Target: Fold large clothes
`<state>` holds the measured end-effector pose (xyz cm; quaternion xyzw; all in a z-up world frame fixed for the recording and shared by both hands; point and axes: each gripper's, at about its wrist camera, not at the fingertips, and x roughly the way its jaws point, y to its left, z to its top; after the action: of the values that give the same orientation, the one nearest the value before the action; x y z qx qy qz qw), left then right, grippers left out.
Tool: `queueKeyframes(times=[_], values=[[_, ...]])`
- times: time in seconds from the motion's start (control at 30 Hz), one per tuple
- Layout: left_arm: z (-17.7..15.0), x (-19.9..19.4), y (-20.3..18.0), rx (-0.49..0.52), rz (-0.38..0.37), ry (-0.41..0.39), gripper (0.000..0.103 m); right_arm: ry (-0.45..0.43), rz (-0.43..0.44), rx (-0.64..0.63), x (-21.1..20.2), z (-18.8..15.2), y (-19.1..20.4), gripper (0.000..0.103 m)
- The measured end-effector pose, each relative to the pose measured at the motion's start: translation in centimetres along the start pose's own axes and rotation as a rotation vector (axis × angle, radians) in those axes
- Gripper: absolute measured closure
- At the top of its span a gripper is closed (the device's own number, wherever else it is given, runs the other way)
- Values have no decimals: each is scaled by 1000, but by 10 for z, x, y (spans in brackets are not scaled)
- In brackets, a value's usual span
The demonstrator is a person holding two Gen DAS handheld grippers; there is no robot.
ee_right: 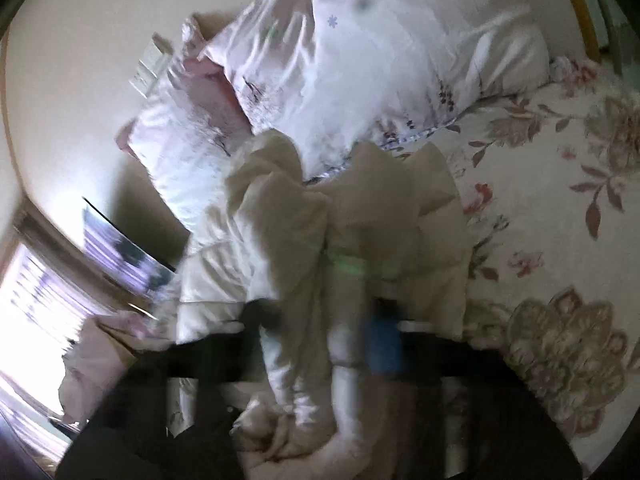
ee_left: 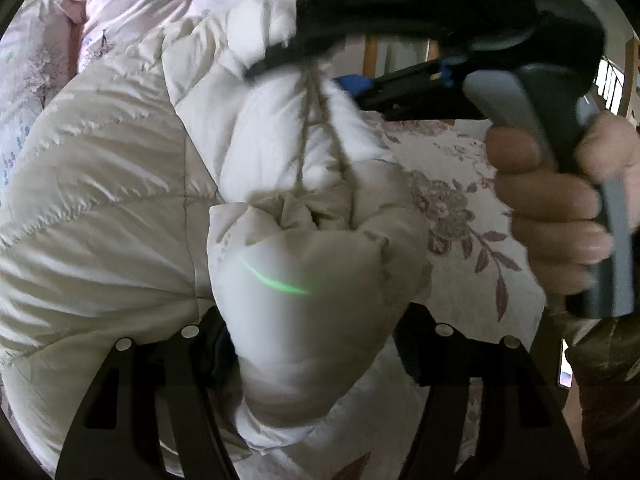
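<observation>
Right claw (ee_right: pixel 316 344) blurred, cream puffer jacket (ee_right: pixel 288 216) between fingers, floral bedsheet (ee_right: pixel 560 184)

Quick count from the bed

One cream puffer jacket (ee_left: pixel 100 184) with two drawcords (ee_left: pixel 320 120), one floral bedsheet (ee_left: pixel 460 208), one bunched pale duvet (ee_right: pixel 400 52), two grippers (left (ee_left: pixel 308 364), right (ee_left: pixel 360 92)), one bare hand (ee_left: pixel 556 204) on a grey handle.

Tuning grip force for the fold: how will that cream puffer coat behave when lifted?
Probably floppy: the puffer coat bunches and sags between the left claw fingers. Likely light for its bulk, being quilted and puffy. The shiny shell may slip.
</observation>
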<state>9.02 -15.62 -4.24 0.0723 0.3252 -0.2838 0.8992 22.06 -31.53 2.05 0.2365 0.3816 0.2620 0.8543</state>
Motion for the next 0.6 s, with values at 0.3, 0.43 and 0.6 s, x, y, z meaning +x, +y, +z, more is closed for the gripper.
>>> queueKeyframes(times=[0.3, 0.43, 0.6], values=[[11, -52, 25, -68, -52, -113, 37, -41, -99, -74, 9, 29, 5, 87], [14, -77, 43, -113, -16, -174, 37, -27, -144, -39, 16, 36, -11, 87], [21, -86, 74, -179, 93, -183, 37, 12, -189, -9, 27, 34, -31, 86]])
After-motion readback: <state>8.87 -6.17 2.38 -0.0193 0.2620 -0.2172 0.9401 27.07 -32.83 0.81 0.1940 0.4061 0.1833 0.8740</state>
